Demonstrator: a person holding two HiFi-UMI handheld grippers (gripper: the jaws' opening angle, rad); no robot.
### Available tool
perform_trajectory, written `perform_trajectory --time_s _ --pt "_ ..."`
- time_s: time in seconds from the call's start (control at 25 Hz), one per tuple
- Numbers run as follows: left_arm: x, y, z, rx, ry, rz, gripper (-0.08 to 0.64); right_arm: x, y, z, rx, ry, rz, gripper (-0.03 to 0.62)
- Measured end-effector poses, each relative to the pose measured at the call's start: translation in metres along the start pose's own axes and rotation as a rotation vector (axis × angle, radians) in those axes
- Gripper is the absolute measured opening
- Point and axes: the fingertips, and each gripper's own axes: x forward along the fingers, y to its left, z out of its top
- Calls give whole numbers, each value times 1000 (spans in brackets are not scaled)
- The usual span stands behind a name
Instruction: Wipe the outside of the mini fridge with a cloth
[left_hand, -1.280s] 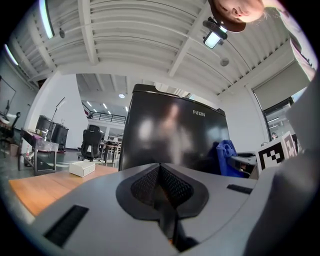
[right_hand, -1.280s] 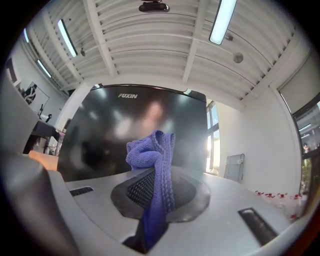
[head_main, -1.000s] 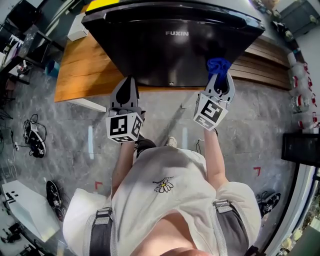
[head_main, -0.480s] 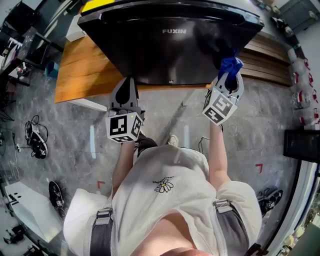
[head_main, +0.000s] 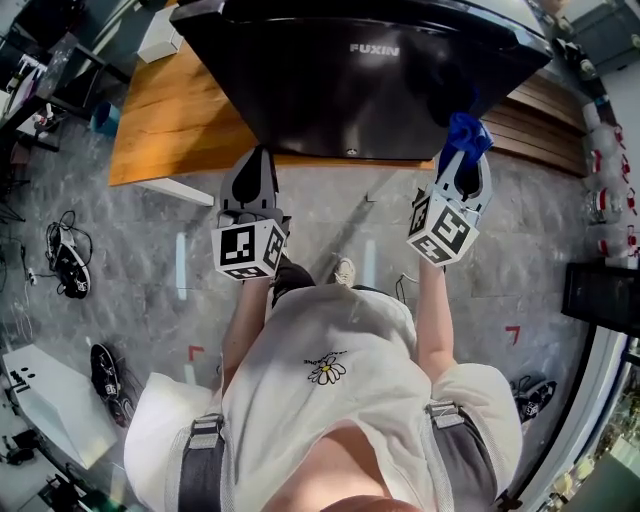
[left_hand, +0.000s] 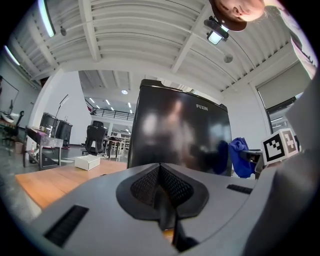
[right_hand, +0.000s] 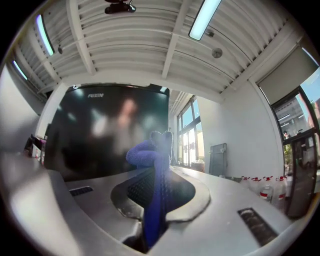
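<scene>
A glossy black mini fridge (head_main: 360, 85) marked FUXIN stands on a wooden platform (head_main: 165, 120); it also fills the left gripper view (left_hand: 175, 132) and the right gripper view (right_hand: 105, 130). My right gripper (head_main: 462, 165) is shut on a blue cloth (head_main: 466, 132), which is pressed near the door's lower right corner. The cloth shows bunched between the jaws (right_hand: 152, 165) and off to the side (left_hand: 240, 156) in the left gripper view. My left gripper (head_main: 252, 180) is shut with nothing in it, just below the door's bottom left edge.
Grey stone floor (head_main: 330, 230) lies under me. A white box (left_hand: 90, 161) rests on the platform left of the fridge. Wooden slats (head_main: 545, 110) run to the fridge's right. Shoes and cables (head_main: 65, 265) lie on the floor at left. Spray bottles (head_main: 605, 150) line the right wall.
My right gripper has carried the blue cloth rightward along the lower part of the fridge door toward its right edge. The left gripper has stayed where it was.
</scene>
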Motion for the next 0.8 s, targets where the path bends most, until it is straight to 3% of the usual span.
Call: perform_trajectory --time_s 0.16,0.48,0.64,0.8 --pt "-4 7 -7 -5 -1 19 5 -25 51 6 36 -35 155 61" --pt "-25 33 -15 36 -47 97 5 -51 207 -2 77 -52 551 61" --pt "-34 50 -23 41 -19 124 5 -58 276 -10 118 -24 658 61" --pt "-47 77 -31 38 11 170 5 -64 327 -13 127 -12 709 61"
